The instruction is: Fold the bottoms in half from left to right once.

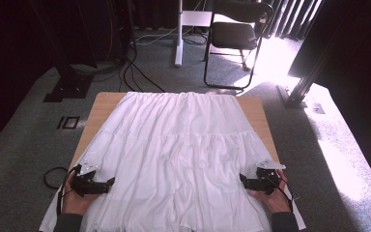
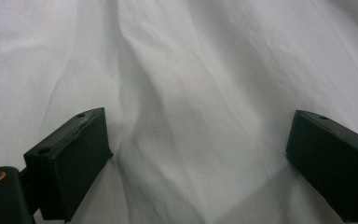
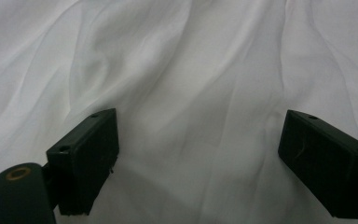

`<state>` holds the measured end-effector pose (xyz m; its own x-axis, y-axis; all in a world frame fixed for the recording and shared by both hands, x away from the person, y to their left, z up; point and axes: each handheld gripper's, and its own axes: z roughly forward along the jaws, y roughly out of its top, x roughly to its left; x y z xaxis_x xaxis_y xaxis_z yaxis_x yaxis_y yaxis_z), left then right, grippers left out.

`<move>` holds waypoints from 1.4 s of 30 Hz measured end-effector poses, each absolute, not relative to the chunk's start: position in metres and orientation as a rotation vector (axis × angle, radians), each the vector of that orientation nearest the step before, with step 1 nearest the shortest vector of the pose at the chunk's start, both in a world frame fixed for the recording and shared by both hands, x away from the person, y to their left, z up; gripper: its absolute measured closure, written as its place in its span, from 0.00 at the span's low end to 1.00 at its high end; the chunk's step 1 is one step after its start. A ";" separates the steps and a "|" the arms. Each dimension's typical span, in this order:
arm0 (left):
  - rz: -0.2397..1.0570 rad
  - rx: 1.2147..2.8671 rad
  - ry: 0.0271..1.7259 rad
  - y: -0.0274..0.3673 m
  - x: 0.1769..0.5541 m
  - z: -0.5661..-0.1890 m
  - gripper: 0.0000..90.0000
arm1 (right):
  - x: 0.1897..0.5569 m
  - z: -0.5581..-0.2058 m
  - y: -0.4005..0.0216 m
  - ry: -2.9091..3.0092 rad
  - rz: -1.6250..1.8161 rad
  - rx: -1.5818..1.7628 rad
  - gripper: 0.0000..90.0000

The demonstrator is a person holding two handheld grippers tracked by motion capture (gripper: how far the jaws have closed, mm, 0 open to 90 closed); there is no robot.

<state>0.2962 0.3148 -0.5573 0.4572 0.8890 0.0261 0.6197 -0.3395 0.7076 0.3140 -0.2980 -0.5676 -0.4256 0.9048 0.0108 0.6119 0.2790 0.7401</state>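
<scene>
No brand, label or writing can be read anywhere in these views.

Nearest you, your two forearms enter from the bottom edge, each hand holding a black gripper. Your left gripper (image 1: 110, 182) sits at the near left, pointing inward to the right over the skirt (image 1: 183, 159). Your right gripper (image 1: 242, 178) sits at the near right, pointing inward to the left. The two are well apart, one at each side of the cloth.

In the left gripper view, the left gripper (image 2: 198, 149) has its jaws wide apart, with white cloth (image 2: 191, 93) lying between and under them, nothing clamped. In the right gripper view, the right gripper (image 3: 198, 149) is likewise spread wide over cloth (image 3: 191, 84), gripping nothing.

The skirt is plain white, thin and softly creased. It is spread flat over the table (image 1: 259, 116), wide at the near edge, where it overhangs, and narrowing to a gathered band at the far edge. A faint seam crosses it about midway. Bare wood shows at the far left and far right corners.

Beyond the table lies grey carpet (image 1: 38, 125) with black cables, then a black folding chair (image 1: 234, 36) at the far right of centre and a white stand (image 1: 178, 34) just left of it. Bright sunlight falls on the floor at the right.
</scene>
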 end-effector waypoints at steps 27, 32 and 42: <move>0.731 1.901 1.518 0.384 0.255 -0.546 0.16 | 0.313 -0.568 -0.298 2.135 0.956 1.371 0.13; 0.662 1.910 1.529 0.385 0.261 -0.557 0.12 | 0.313 -0.568 -0.298 2.134 0.955 1.372 0.14; 0.629 1.938 1.511 0.390 0.262 -0.547 0.79 | 0.313 -0.568 -0.298 2.132 0.956 1.372 0.14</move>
<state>0.2622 0.3898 -0.5468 0.2413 0.9704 0.0061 0.6883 -0.1756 0.7039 0.3127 -0.2975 -0.5677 -0.4189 0.9080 0.0116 0.6130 0.2733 0.7414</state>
